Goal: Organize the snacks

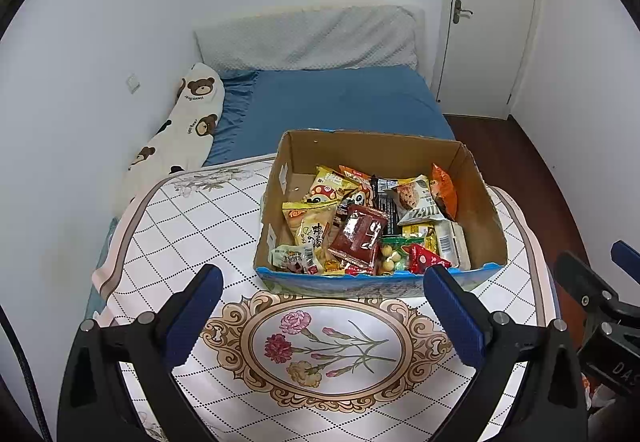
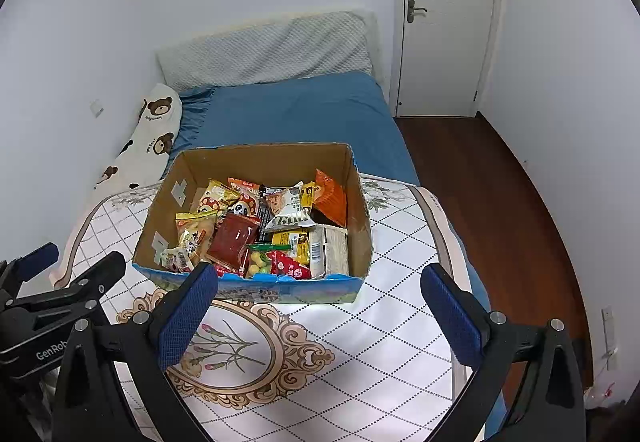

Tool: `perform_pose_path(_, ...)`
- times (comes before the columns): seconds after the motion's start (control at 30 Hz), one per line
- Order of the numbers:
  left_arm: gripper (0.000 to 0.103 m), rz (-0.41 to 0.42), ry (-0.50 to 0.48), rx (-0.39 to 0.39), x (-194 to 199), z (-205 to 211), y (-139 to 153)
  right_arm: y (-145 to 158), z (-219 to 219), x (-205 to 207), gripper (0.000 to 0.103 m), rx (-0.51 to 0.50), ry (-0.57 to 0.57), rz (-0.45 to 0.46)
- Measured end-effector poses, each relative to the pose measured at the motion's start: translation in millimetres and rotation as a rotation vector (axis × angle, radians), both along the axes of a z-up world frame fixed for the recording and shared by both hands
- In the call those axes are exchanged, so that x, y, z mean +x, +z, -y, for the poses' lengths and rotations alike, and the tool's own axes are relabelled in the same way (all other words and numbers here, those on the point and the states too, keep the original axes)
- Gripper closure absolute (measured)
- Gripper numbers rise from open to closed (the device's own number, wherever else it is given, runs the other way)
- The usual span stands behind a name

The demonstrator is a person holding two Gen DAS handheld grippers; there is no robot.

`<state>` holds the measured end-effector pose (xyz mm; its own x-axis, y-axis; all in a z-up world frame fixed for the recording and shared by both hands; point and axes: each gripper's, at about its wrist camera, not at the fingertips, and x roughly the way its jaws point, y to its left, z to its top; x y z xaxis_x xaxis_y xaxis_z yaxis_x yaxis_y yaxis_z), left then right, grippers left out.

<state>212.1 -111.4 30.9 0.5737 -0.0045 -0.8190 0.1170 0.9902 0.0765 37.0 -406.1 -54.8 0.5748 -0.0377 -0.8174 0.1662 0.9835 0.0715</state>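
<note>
Both my grippers hang over the cloth [image 1: 200, 218], side by side, short of the box [image 1: 480, 218]. Left gripper [image 1: 320, 322]: jaws wide apart, nothing between them. Right gripper [image 2: 320, 318]: the same, spread and empty. The box sits on the far half of the cloth, blue front edge toward me, and the snacks [image 1: 360, 226] are all inside it, heaped and overlapping toward the near and right side.

Risks from here, as I judge them. The packets are slick and stacked. If I pinch the red pack [image 1: 358, 234] on top, I may drag a neighbour up with it or lose it mid-lift. The white pouch [image 1: 416, 202] and orange bag [image 1: 444, 190] lean against each other, so pulling one could tip the other. The box walls are low cardboard, and a finger catching the front rim could shove the whole box back across the cloth, which would probably slide easily. And my two grippers are close together; reaching in at once, they could knock.

The count: one box, one cloth, two grippers. Snacks? Roughly a dozen packets showing, but they bury each other, so I cannot give a true number. One red pack, one orange bag, one white pouch are plain to see.
</note>
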Motion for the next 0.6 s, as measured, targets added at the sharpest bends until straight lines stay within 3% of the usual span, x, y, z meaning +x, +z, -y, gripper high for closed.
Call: perform_pose_path(0.6,0.000,0.000,0.001,-0.004,-2.6,-1.1,3.2,1.5,0.5,-6.2,0.000,-0.009,-0.004,0.004)
